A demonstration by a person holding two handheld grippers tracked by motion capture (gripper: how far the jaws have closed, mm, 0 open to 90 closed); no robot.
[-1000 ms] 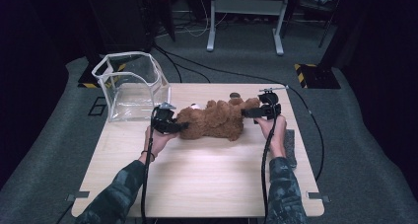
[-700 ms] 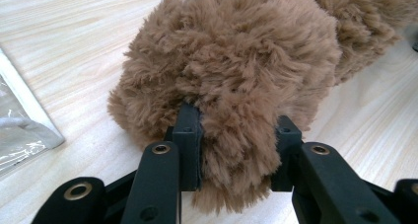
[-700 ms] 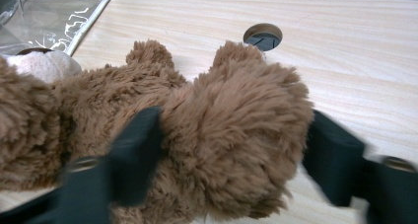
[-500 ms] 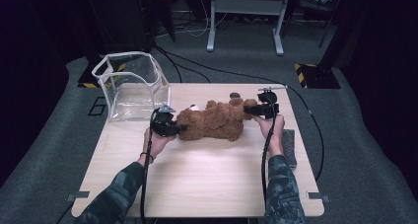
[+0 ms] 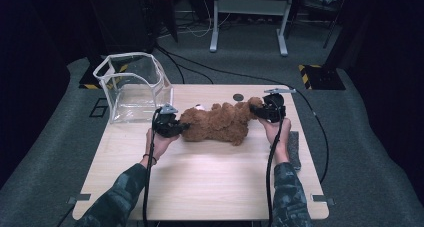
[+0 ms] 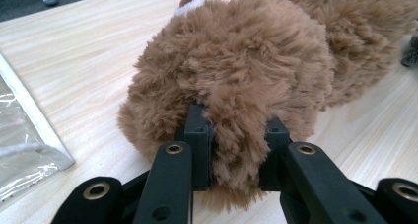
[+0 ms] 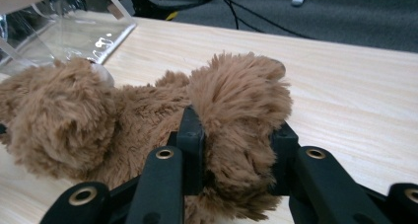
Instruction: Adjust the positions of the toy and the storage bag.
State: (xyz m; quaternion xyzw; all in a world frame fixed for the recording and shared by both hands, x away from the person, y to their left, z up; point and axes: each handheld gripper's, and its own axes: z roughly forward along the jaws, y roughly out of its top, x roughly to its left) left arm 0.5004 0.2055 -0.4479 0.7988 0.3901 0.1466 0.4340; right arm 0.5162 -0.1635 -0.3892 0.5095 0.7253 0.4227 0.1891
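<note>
One camera looks forward and down from above the person's side onto the whole table point(image 5: 210, 187), while a camera on each gripper looks along its black jaws from very close at opposite ends of the same brown soft toy point(image 5: 220, 123) lying mid-table.

Right gripper point(image 7: 236, 150) jaws clamp brown plush bear point(image 7: 148, 110) limb.

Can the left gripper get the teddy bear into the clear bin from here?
Probably yes. The left gripper is shut on the teddy bear, and the clear bin stands just beside it, top open, nothing between them.
</note>
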